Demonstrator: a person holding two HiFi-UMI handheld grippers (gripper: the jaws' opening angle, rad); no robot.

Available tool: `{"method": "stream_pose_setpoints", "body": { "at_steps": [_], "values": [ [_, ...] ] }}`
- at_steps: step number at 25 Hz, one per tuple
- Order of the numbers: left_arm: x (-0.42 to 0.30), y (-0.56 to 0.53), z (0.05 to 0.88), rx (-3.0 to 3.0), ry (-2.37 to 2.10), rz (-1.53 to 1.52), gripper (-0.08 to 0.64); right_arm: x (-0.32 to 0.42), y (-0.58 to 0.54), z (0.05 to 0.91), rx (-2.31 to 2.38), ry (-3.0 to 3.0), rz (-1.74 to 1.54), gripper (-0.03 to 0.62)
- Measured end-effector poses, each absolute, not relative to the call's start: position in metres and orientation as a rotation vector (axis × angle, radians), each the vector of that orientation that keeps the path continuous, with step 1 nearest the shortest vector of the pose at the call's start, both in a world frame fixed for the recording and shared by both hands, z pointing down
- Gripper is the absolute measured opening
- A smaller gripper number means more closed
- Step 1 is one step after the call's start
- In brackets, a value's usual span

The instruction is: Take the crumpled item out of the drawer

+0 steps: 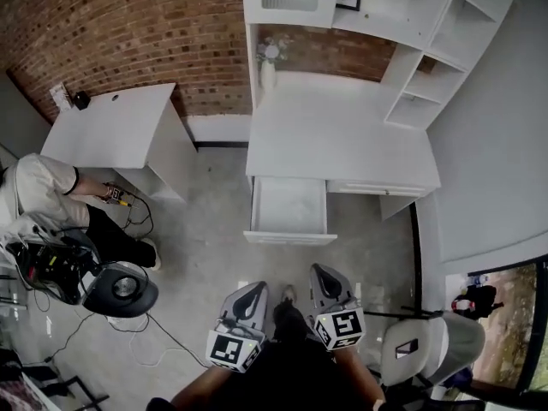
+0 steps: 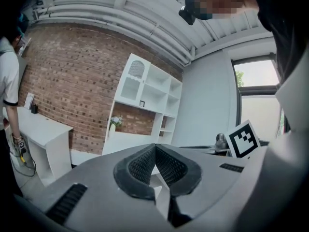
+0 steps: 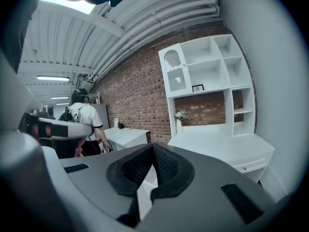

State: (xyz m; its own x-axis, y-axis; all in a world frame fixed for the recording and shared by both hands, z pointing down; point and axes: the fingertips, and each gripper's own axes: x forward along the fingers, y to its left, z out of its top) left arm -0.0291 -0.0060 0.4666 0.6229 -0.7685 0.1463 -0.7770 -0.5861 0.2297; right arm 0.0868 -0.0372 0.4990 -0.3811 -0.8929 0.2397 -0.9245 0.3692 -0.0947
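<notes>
The white desk (image 1: 342,135) has one drawer (image 1: 288,206) pulled open toward me. Its inside looks pale and even, and I cannot make out a crumpled item in it. My left gripper (image 1: 252,288) and right gripper (image 1: 321,271) are held side by side low in the head view, well short of the drawer front, above the floor. Both point toward the desk. In the left gripper view the left gripper (image 2: 155,151) has its jaws closed together with nothing between them. The right gripper (image 3: 152,151) is likewise shut and empty in its own view.
A white shelf unit (image 1: 385,15) stands on the desk, with a vase (image 1: 268,65) at its back left. A second white desk (image 1: 116,131) is at the left, where a person (image 1: 43,195) bends over. A black chair (image 1: 120,291) and cables lie at the left, a white chair (image 1: 424,345) at the right.
</notes>
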Motion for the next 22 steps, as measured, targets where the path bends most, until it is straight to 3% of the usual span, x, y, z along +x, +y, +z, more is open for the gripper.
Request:
{"method": "stream_pose_setpoints", "body": {
  "at_steps": [11, 22],
  "values": [
    [0.015, -0.138, 0.474, 2.503, -1.349, 0.031, 0.017, 0.124, -0.191, 0.574, 1.451, -2.389, 0.37, 0.014],
    [0.02, -0.278, 0.517, 2.511, -1.273, 0.095, 0.017, 0.124, -0.316, 0.736, 1.35, -2.134, 0.549, 0.015]
  ]
}}
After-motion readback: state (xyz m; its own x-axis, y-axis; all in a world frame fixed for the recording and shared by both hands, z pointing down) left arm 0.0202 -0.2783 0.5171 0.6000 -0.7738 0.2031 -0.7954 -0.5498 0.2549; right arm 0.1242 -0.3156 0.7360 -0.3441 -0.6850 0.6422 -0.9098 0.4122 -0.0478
